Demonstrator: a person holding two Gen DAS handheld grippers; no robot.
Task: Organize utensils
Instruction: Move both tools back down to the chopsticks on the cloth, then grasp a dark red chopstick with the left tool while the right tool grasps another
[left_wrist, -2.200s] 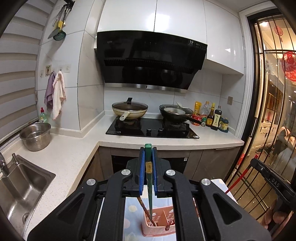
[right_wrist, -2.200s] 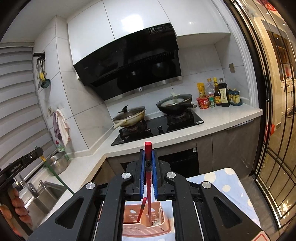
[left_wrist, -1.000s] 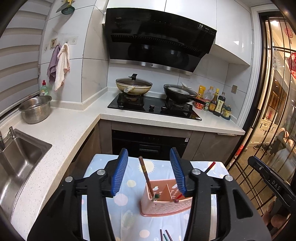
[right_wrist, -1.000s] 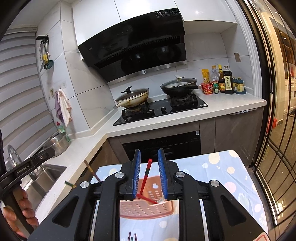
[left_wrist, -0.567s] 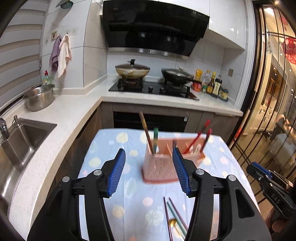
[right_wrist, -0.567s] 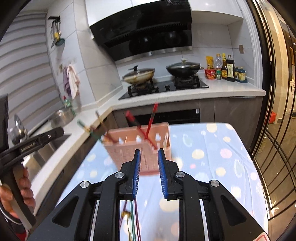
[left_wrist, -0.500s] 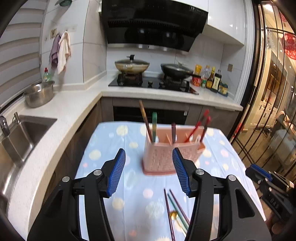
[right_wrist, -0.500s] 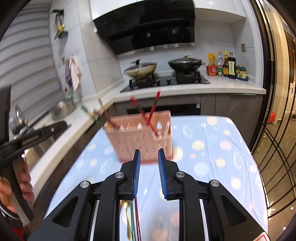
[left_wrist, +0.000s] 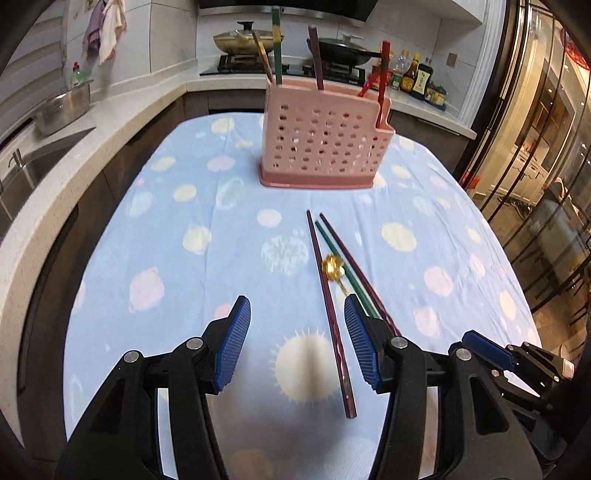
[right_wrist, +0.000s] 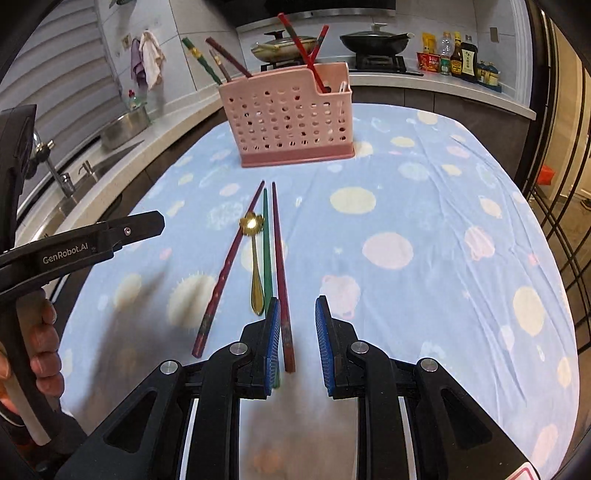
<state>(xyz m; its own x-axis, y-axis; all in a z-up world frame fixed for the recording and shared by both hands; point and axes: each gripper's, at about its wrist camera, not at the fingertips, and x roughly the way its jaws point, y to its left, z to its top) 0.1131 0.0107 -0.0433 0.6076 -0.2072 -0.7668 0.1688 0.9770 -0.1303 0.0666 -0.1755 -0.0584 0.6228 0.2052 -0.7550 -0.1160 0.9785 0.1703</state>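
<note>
A pink perforated utensil holder (left_wrist: 323, 142) stands on the blue spotted tablecloth (left_wrist: 177, 266) and holds several chopsticks upright; it also shows in the right wrist view (right_wrist: 290, 118). Three loose chopsticks lie in front of it: a dark purple one (left_wrist: 328, 306), a green one (left_wrist: 341, 267) and a maroon one (left_wrist: 354, 266), with a gold spoon (left_wrist: 332, 266) among them. In the right wrist view I see the purple chopstick (right_wrist: 231, 266), the gold spoon (right_wrist: 255, 258), the green chopstick (right_wrist: 266, 251) and the red-brown chopstick (right_wrist: 280, 266). My left gripper (left_wrist: 297, 325) is open, low over the cloth. My right gripper (right_wrist: 297, 317) is open over the red-brown chopstick's near end.
A kitchen counter with a sink (left_wrist: 26, 173) and a steel pot (left_wrist: 62, 107) runs along the left. A stove with pans (left_wrist: 251, 37) and sauce bottles (left_wrist: 417, 75) stands behind the table. Glass doors (left_wrist: 535, 147) are on the right.
Both grippers let go of chopsticks into the holder, opened, then drew back and dropped low toward the loose chopsticks and spoon on the cloth.
</note>
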